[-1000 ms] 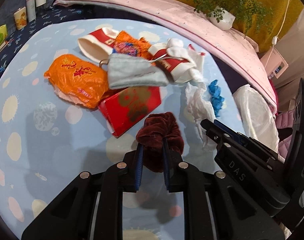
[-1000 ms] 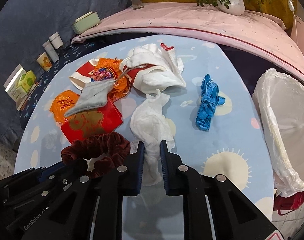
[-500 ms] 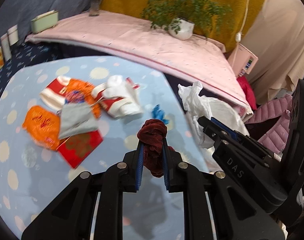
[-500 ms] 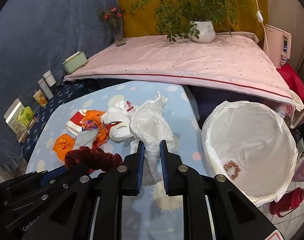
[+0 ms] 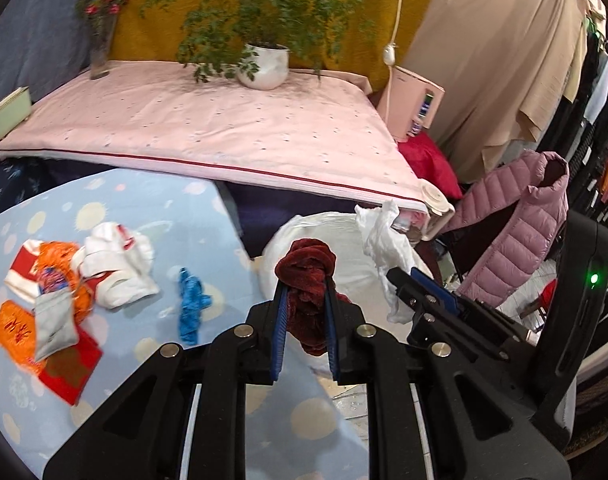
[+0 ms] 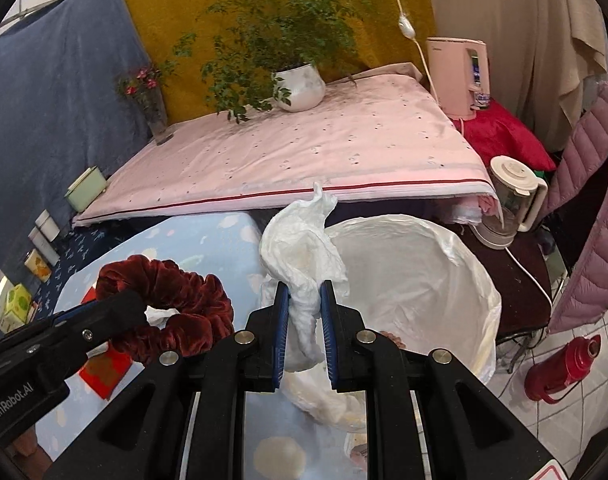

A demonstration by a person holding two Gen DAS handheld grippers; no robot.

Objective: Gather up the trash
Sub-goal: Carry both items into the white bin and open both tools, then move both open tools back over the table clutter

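Observation:
My left gripper [image 5: 304, 300] is shut on a dark red velvet scrunchie [image 5: 307, 276] and holds it in the air at the table's right edge, in front of the white bag-lined bin [image 5: 327, 236]. My right gripper [image 6: 304, 300] is shut on a crumpled white tissue [image 6: 300, 256], held up at the near rim of the bin [image 6: 415, 276]. The scrunchie also shows in the right wrist view [image 6: 172, 300], left of the tissue. The tissue shows in the left wrist view [image 5: 383, 248].
On the light blue table [image 5: 152, 216] lie a blue scrap [image 5: 190, 304], white-and-red wrappers [image 5: 116, 264], orange bags [image 5: 16, 328], a grey pouch [image 5: 54, 320] and a red packet [image 5: 70, 368]. A pink-covered bench [image 6: 304, 148] with a potted plant stands behind. A red thermos [image 6: 563, 368] stands on the floor.
Both grippers have lifted off the table with their loads and swung right toward the bin. The table trash has slid to the left of the views.

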